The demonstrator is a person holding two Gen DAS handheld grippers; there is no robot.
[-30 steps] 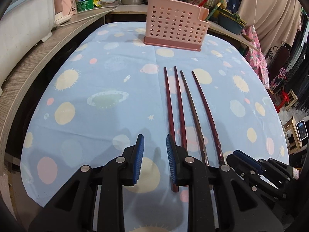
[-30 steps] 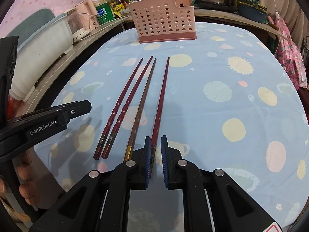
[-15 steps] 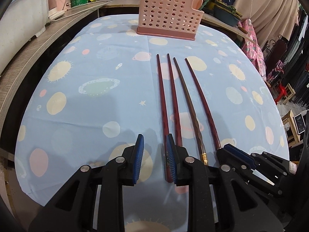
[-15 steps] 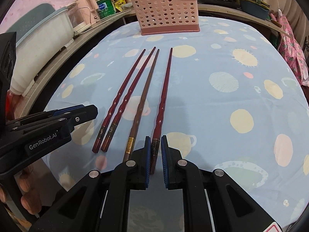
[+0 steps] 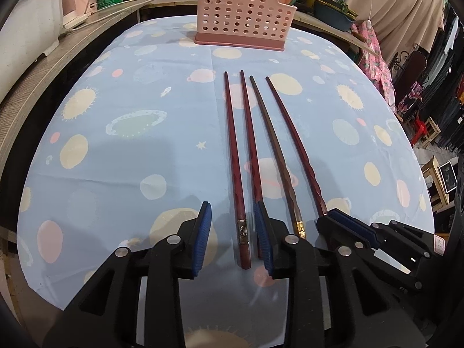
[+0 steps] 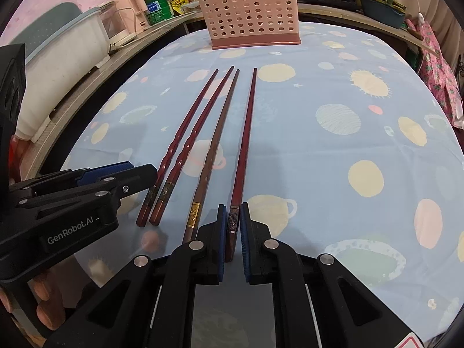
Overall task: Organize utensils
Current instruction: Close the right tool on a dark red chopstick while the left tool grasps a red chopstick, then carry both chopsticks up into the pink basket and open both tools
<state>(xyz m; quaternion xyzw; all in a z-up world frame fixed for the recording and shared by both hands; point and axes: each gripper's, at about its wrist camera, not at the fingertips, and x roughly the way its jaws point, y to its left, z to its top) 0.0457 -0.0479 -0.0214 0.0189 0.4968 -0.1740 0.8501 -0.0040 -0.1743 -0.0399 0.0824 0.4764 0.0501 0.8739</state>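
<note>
Four long chopsticks lie side by side on the blue tablecloth point(image 5: 116, 174), tips toward the pink perforated holder point(image 5: 240, 14) at the far end. My left gripper point(image 5: 232, 211) is low over their near ends, its jaws opening; the leftmost red chopstick point(image 5: 233, 145) lies between the pads untouched, and the second red one point(image 5: 250, 145) runs behind the right pad. A brown chopstick point(image 6: 216, 145) lies third. My right gripper point(image 6: 233, 211) is shut on the near end of the rightmost red chopstick point(image 6: 246, 145), which rests on the cloth. The holder point(image 6: 252, 14) stands upright.
A wooden counter point(image 5: 37, 81) runs along the left, bearing a white tub point(image 6: 66, 66), a pink appliance point(image 6: 127, 14) and a green can point(image 6: 155, 8). Pots and clutter crowd behind the holder. The table's near edge lies just below both grippers. Fingers point(image 6: 43, 313) hold the left gripper.
My left gripper's jaws have widened and the leftmost chopstick's end, earlier against the right pad, now lies in the gap. The right gripper stays clamped on its chopstick.
</note>
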